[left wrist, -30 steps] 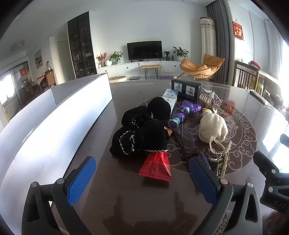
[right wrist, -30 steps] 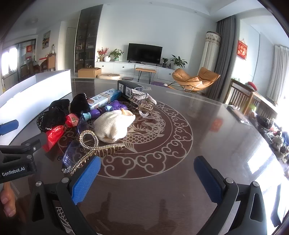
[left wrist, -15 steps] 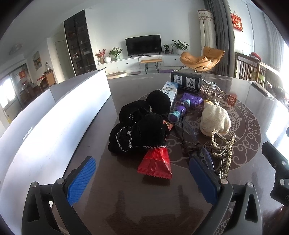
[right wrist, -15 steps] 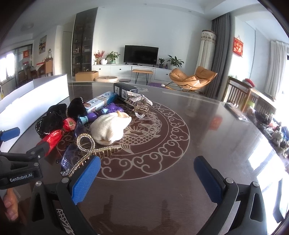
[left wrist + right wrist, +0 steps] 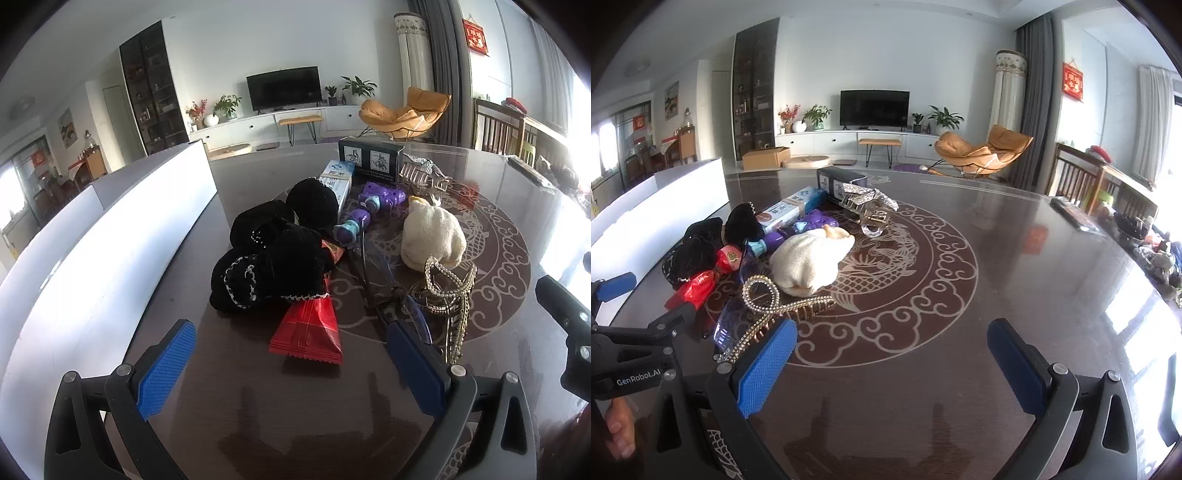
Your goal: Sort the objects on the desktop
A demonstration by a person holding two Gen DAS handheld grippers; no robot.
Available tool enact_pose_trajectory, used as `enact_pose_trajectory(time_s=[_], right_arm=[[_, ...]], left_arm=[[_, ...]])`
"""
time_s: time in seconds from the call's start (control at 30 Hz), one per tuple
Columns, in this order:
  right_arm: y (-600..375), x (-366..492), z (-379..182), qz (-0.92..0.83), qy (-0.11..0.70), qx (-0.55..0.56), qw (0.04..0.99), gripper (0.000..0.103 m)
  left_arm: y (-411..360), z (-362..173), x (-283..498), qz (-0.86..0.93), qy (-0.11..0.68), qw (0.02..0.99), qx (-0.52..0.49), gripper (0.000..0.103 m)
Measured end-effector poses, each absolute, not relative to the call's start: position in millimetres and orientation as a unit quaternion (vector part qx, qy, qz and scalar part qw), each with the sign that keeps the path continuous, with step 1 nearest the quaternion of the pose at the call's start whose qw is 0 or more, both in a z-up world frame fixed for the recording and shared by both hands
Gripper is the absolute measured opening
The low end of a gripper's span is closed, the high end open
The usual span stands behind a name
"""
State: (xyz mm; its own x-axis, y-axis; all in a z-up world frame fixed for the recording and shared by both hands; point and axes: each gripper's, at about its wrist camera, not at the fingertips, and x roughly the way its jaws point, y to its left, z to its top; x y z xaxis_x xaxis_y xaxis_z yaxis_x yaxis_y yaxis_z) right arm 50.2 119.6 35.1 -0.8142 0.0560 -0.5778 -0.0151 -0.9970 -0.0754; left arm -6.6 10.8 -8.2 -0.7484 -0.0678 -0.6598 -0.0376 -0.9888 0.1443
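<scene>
- Nearest us, our left gripper (image 5: 291, 373) sits at the bottom of its view, blue pads spread wide and holding nothing; seen from the right wrist, its body reads "GenRobot.AI".
- Our right gripper (image 5: 892, 363) is likewise wide open and empty above the bare tabletop (image 5: 1015, 280).
- Just beyond the left pads lies a red snack packet (image 5: 308, 330), partly under black knit pieces (image 5: 273, 262).
- At centre right, a rhinestone hair clip (image 5: 448, 291) rests against a cream knit pouch (image 5: 432, 236).
- Farther back: a purple toy (image 5: 369, 210), a blue-and-white box (image 5: 337, 179) with unreadable print, and a dark box (image 5: 371, 158).
- Compared with a second ago, the pile appears slightly nearer in both views; both grippers remain open.
</scene>
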Motion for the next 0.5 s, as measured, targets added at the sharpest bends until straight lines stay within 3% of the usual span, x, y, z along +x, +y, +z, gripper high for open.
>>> enact_pose_trajectory(time_s=[0.5], right_arm=[[119.9,40.7,29.0,0.941,-0.042,-0.333,0.047,0.103]], left_arm=[[6.0,-9.8,-9.8,-0.929,-0.064,0.011,0.365,0.103]])
